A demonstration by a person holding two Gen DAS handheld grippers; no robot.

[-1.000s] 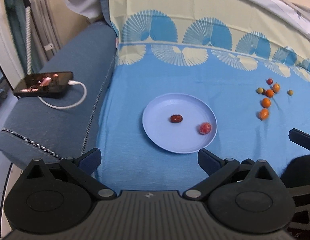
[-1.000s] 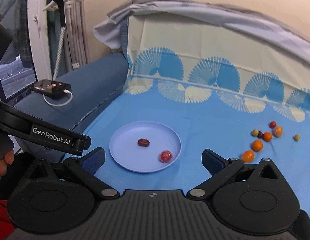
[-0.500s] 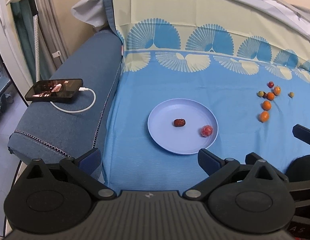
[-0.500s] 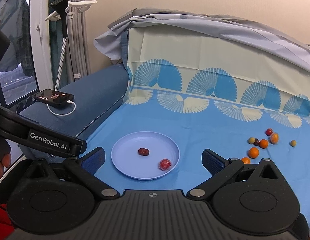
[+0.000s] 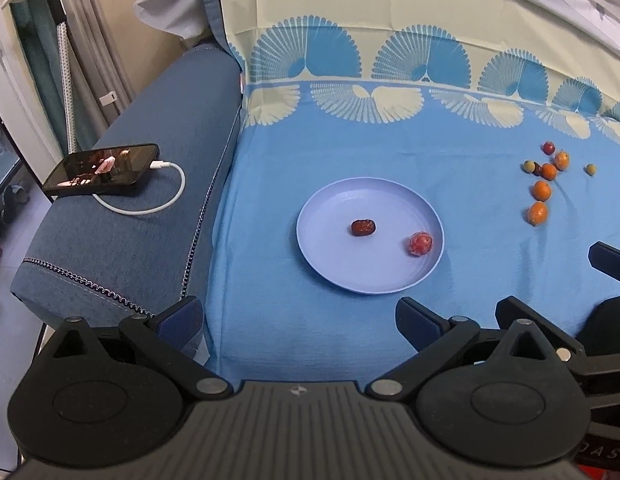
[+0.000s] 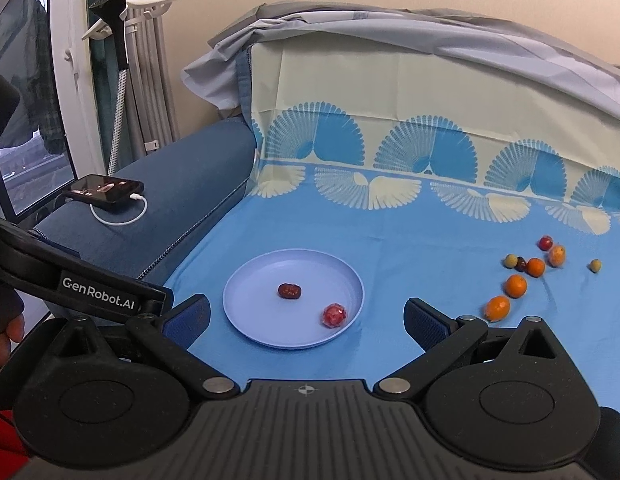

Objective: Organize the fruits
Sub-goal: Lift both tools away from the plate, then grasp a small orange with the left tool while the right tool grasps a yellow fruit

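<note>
A pale blue plate (image 5: 333,200) (image 6: 246,280) lies on the blue cloth. It holds a dark red date (image 5: 363,227) (image 6: 289,290) and a wrapped red fruit (image 5: 420,243) (image 6: 334,315). Several small oranges, red and green fruits (image 5: 541,190) (image 6: 515,285) lie loose on the cloth to the right. My left gripper (image 5: 298,318) is open and empty, held back near the cloth's front edge. My right gripper (image 6: 306,318) is open and empty, in front of the plate.
A phone (image 5: 102,169) (image 6: 106,188) on a white charging cable lies on the blue sofa arm at left. The cloth runs up the sofa back (image 6: 389,80). A window and a garment steamer (image 6: 114,32) stand at far left.
Both grippers have drawn back and risen, so the plate and fruits look smaller and farther. Nothing on the cloth has moved.
</note>
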